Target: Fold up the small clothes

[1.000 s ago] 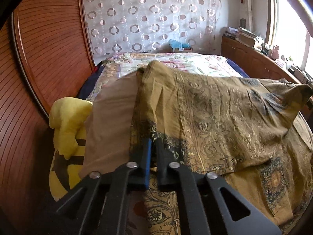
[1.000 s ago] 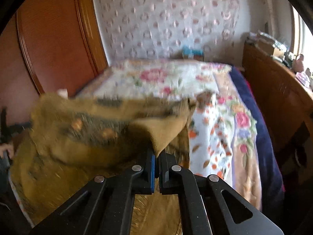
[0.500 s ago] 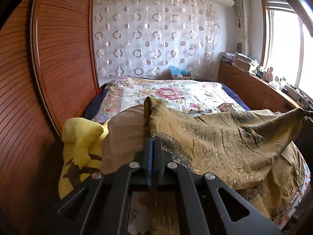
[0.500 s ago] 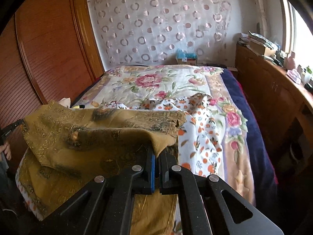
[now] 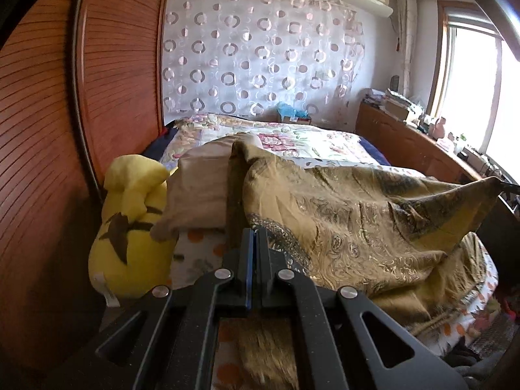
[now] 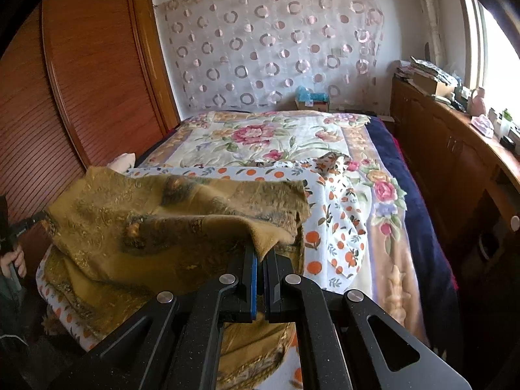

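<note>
Both grippers, left and right, are clamped on the cloth, stretching it over the bed for folding.

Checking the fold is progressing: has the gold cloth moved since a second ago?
Yes. In the right wrist view the gold cloth has dropped lower against the floral bedspread, uncovering it, with the right gripper clamped on it.

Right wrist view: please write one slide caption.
Right gripper pinches a golden patterned cloth above the floral bedspread.
</note>
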Available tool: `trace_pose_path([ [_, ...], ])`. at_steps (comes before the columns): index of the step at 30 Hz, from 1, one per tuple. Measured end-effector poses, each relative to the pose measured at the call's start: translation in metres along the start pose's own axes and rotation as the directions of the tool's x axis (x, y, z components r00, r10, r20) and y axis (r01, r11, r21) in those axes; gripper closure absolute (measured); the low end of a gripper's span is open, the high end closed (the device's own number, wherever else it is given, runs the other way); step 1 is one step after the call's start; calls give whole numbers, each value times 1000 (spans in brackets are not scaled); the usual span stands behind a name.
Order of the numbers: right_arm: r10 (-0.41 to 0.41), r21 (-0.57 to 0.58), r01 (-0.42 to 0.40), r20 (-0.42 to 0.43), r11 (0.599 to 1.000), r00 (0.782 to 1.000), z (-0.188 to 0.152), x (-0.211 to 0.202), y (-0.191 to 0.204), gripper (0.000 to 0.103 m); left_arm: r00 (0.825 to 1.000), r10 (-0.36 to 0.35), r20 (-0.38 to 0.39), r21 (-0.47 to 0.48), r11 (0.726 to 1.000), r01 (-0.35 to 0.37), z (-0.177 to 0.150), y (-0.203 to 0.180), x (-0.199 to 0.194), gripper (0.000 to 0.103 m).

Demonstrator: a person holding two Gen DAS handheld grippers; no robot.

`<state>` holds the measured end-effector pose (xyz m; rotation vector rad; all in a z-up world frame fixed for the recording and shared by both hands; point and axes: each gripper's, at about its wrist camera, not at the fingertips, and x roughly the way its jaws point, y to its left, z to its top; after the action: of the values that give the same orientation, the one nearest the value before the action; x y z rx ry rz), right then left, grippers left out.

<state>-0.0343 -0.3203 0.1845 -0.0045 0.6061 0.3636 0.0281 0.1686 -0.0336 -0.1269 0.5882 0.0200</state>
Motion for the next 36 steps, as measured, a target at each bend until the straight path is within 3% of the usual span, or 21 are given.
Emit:
trace_pose_path([
  [7, 21, 10, -21, 54, 1000, 998, -10, -18, -4, 101, 1000, 17, -4, -7, 1000, -17, -8, 5, -15, 101],
  [13, 29, -1, -29, 18, 1000, 999, -28, 0, 1, 101, 998, 27, -53, -4, 1000, -28, -24, 3, 0, 101],
  [15, 42, 2, -42, 4, 999, 999, -27, 8, 4, 101, 998, 9, -62, -13, 1000, -10, -27, 1, 3, 94],
  [17, 65, 4, -65, -14, 998, 998, -25, 22, 8, 101, 998, -13, -65, -13, 1000, 12, -28, -3, 4, 74],
  [23, 133, -19, -133, -2, 991, 991, -7, 41, 34, 101, 998, -36, -45, -9, 999, 35, -27, -16, -4, 39],
  [29, 198, -29, -196, 127, 980, 972, 14, 30, 45, 101, 999, -50, -21, -5, 999, 50, -26, -27, -8, 31],
  [32, 156, 2, -159, 179, 987, 971, 14, 21, 31, 101, 998, -57, -22, 3, 998, 57, -28, -34, -7, 31],
  [36, 63, 71, -72, 125, 995, 990, -19, 34, -4, 101, 997, -71, -31, 22, 997, 72, -30, -45, -4, 31],
])
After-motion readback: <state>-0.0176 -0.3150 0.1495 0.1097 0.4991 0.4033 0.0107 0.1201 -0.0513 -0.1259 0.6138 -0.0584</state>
